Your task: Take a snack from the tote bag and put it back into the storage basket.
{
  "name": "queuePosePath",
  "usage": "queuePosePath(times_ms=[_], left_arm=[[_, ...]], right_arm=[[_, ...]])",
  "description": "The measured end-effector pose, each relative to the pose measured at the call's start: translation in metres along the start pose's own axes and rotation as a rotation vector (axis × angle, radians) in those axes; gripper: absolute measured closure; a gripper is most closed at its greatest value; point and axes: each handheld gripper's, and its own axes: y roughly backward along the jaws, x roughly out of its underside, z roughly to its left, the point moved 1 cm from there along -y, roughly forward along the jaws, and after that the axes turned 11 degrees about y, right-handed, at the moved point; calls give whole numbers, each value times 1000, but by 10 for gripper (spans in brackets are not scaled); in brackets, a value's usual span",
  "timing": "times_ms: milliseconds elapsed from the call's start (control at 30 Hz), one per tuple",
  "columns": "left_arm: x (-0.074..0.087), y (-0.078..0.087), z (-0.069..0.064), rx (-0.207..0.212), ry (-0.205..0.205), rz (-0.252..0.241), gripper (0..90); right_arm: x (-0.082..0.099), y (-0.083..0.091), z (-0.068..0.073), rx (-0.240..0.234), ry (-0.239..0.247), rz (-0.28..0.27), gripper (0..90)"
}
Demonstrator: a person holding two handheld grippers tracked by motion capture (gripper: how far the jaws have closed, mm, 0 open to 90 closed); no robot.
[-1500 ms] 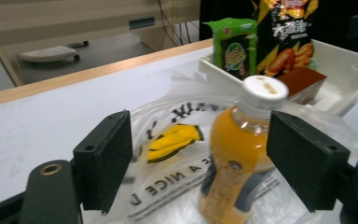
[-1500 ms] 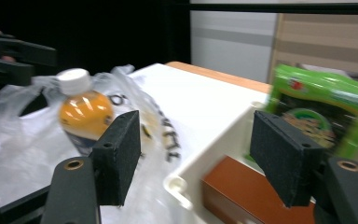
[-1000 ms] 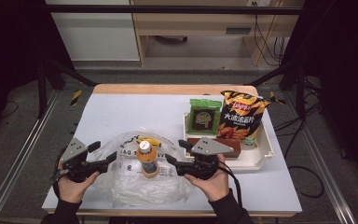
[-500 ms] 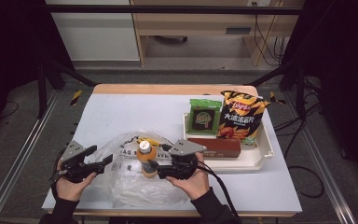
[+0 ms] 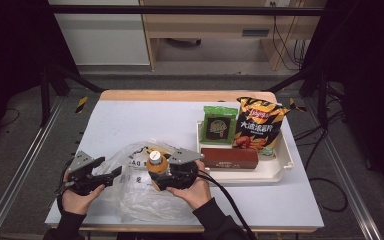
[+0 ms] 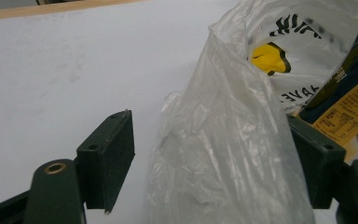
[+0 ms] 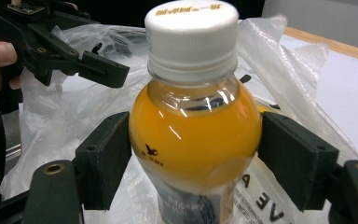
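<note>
An orange juice bottle (image 5: 156, 162) with a white cap stands upright in a crumpled clear plastic bag (image 5: 130, 197) at the table's near left. My right gripper (image 5: 157, 174) reaches it from the right. Its jaws have just been opening and stand on either side of the bottle (image 7: 193, 135) without squeezing it. My left gripper (image 5: 111, 173) is at the bag's left edge, open. A fold of the bag (image 6: 228, 177) rises between its jaws, clear of the left pad (image 6: 107, 163). The right gripper view shows the left gripper (image 7: 91, 65) behind the bottle.
A white tray (image 5: 280, 172) at the right holds a green packet (image 5: 219, 125), an orange-and-black chip bag (image 5: 257, 125) and a long brown box (image 5: 230, 157). The pale table (image 5: 130, 120) stretches beyond the bag. Both hands are near the table's front edge.
My right gripper has moved left from beside the brown box to the bottle, and its jaws now flank it. The left gripper has barely moved.
</note>
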Motion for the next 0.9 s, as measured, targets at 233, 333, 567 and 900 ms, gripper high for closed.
queuePosePath(times_ms=[233, 333, 567, 900], left_arm=[[1, -1, 0, 0, 4, 3, 242], [1, -2, 1, -1, 3, 5, 242], [1, -2, 1, -3, 6, 4, 244], [1, -2, 0, -5, 5, 6, 244]], right_arm=[[1, -9, -2, -15, -12, 5, 268], [1, -10, -1, -22, -12, 1, 296], [0, -9, 1, -1, -14, 11, 302], [-14, 4, 3, 13, -31, 3, 303]])
